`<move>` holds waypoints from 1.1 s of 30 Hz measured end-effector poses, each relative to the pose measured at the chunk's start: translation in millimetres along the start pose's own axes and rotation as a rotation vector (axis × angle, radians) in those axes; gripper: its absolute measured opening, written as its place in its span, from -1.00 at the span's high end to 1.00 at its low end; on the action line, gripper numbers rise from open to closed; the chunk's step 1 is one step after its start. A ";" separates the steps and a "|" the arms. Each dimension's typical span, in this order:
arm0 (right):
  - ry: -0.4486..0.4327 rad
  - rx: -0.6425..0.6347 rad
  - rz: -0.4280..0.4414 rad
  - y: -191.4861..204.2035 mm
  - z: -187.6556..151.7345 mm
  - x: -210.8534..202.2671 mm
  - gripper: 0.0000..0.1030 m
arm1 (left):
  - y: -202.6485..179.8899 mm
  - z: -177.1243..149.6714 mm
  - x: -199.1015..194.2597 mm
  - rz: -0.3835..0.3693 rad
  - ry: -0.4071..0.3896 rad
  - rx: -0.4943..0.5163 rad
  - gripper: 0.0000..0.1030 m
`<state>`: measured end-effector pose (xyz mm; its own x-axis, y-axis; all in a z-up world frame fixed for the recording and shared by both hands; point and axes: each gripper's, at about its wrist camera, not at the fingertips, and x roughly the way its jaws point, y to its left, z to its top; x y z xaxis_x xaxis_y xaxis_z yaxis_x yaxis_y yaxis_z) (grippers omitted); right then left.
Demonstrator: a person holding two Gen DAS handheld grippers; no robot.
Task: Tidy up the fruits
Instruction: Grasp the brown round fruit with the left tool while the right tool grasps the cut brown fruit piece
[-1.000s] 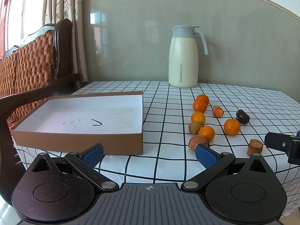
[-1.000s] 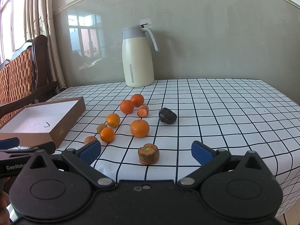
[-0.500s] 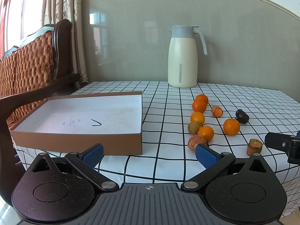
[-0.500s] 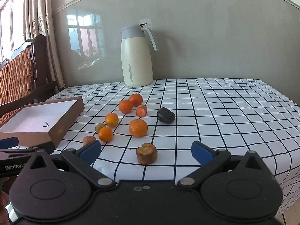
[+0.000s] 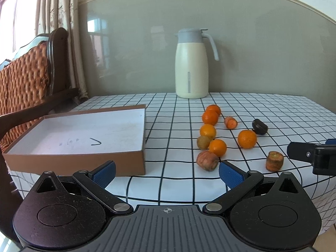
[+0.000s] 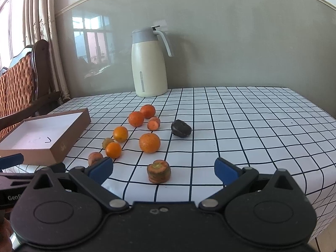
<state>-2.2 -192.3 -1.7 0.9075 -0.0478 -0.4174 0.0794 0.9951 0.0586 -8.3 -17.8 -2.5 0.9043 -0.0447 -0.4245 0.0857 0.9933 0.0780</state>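
Several oranges (image 5: pixel 247 139) (image 6: pixel 149 142) lie scattered on the checked tablecloth, mixed with carrot pieces and a dark lump (image 6: pixel 181 128). A cut carrot stub (image 6: pixel 159 171) (image 5: pixel 274 161) stands nearest the front edge. An empty brown box (image 5: pixel 75 159) (image 6: pixel 63 145) with a white inside sits at the left. My left gripper (image 5: pixel 167 173) is open at the table's front edge, a brownish carrot piece (image 5: pixel 206 160) just beyond its right finger. My right gripper (image 6: pixel 162 169) is open, low, with the carrot stub between and just ahead of its fingers.
A cream jug (image 5: pixel 192 65) (image 6: pixel 149 63) with a grey lid stands at the back by the wall. A wicker chair (image 5: pixel 25 79) is left of the table. The tablecloth (image 6: pixel 252 126) stretches bare to the right. The right gripper's side (image 5: pixel 310 153) shows at the left view's right edge.
Both views have shifted slightly: the fruit sits a little further left and closer in the right wrist view. Both grippers stay open; no object has moved.
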 end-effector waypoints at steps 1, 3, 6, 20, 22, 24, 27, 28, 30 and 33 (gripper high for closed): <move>0.000 0.001 -0.001 -0.2 -0.2 -0.2 -0.89 | -1.2 0.0 0.0 -0.003 -0.002 0.003 -1.00; 0.001 0.004 0.000 0.0 -0.2 0.4 -0.89 | -3.4 -0.1 0.2 -0.012 -0.006 0.008 -1.00; 0.000 0.008 -0.001 -0.2 0.2 1.5 -0.89 | -6.5 0.0 1.7 -0.025 -0.007 0.014 -1.00; -0.025 0.047 -0.037 -7.2 1.4 2.8 -0.89 | -23.3 0.5 31.3 -0.066 0.005 0.006 -0.99; -0.028 0.062 -0.039 -9.6 2.0 2.8 -0.89 | -26.1 1.9 34.3 -0.079 0.006 -0.004 -0.99; -0.028 0.079 -0.035 -12.1 2.5 2.9 -0.89 | -29.7 2.2 37.3 -0.082 -0.004 -0.003 -0.81; -0.030 0.096 -0.032 -15.1 3.0 3.2 -0.89 | -31.2 2.8 48.6 -0.094 0.035 -0.037 -0.61; -0.031 0.098 -0.031 -15.5 3.2 3.6 -0.89 | -31.7 2.3 52.6 -0.089 0.046 -0.048 -0.54; -0.030 0.096 -0.029 -15.6 3.3 4.2 -0.89 | -33.7 1.2 57.7 -0.090 0.058 -0.060 -0.48; -0.022 0.076 -0.032 -13.9 2.7 7.0 -0.89 | -40.2 -0.4 64.4 -0.097 0.065 -0.053 -0.11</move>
<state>4.1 -206.7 -3.0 0.9129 -0.0822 -0.3997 0.1387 0.9837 0.1143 46.3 -60.5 -33.3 0.8635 -0.1358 -0.4857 0.1482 0.9889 -0.0131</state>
